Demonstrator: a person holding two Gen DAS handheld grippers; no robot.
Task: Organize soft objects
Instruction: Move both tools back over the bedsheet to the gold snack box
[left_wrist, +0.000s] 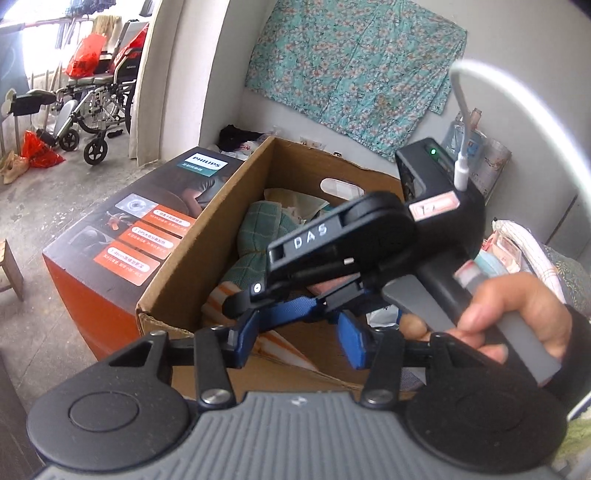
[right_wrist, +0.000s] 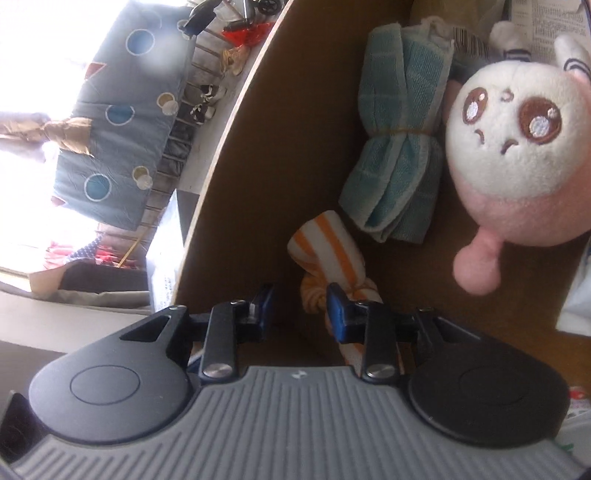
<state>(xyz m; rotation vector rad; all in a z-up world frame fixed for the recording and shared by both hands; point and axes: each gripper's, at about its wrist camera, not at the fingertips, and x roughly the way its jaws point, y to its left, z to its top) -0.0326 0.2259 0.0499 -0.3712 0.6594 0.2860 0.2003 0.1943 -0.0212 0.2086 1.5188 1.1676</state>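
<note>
left tool (left_wrist: 299, 338): jaws apart, nothing between
right tool (right_wrist: 301, 310): jaws apart, angled downward
right hand (left_wrist: 517, 317): grips handle

A lived-in home: wheelchair (left_wrist: 94, 110) by the doorway, floral cloth (left_wrist: 354, 70) on wall.

Your right gripper (right_wrist: 300, 308) points down into the cardboard box (right_wrist: 236, 192), its blue jaws parted with nothing pressed between them. Just beyond the right-hand finger lies an orange-and-white striped cloth (right_wrist: 328, 254), knotted. Further in sits a rolled teal towel (right_wrist: 399, 140) bound with a rubber band, touching a white-and-pink plush toy (right_wrist: 517, 147) with brown embroidered eyes.
</note>
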